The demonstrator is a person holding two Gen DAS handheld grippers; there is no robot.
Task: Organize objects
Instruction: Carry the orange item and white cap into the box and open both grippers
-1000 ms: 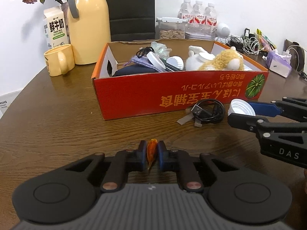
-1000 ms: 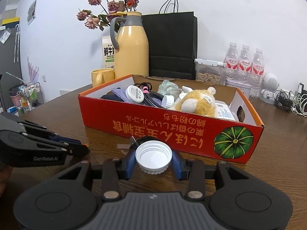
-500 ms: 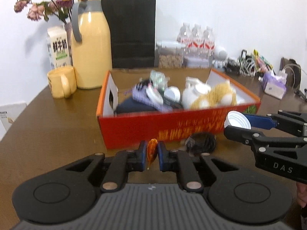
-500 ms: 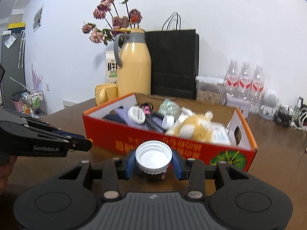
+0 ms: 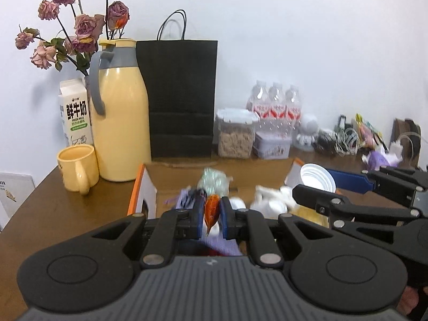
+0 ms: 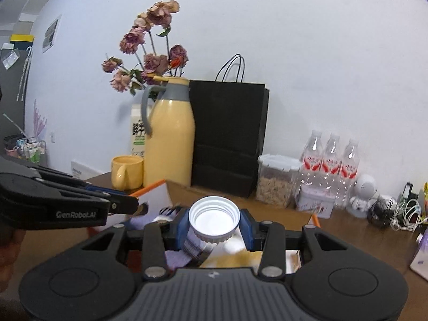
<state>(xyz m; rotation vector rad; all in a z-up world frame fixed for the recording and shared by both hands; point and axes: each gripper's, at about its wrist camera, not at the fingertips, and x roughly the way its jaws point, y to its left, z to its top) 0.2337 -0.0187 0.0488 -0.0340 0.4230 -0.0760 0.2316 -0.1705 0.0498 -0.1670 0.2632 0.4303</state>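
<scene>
My left gripper point(image 5: 211, 215) is shut on a small orange wrapped item point(image 5: 211, 210) and holds it over the open orange cardboard box point(image 5: 141, 190). My right gripper point(image 6: 214, 224) is shut on a white ribbed cap point(image 6: 213, 218) and is also above the box point(image 6: 157, 187). The cap also shows in the left wrist view point(image 5: 317, 180). The box contents below are blurred: a purple cloth point(image 5: 184, 199), a white and yellow plush toy point(image 5: 272, 200) and a clear wrapper point(image 5: 214, 178).
Behind the box stand a yellow thermos jug point(image 5: 120, 115), a yellow mug point(image 5: 77, 167), a milk carton point(image 5: 75, 111), dried roses point(image 5: 75, 26), a black paper bag point(image 5: 182, 99), a snack jar point(image 5: 235, 133), water bottles point(image 5: 275, 107) and tangled cables point(image 5: 345, 139).
Both grippers have risen and moved forward from in front of the box to above it, each keeping its hold. The black cable on the table has dropped out of view.
</scene>
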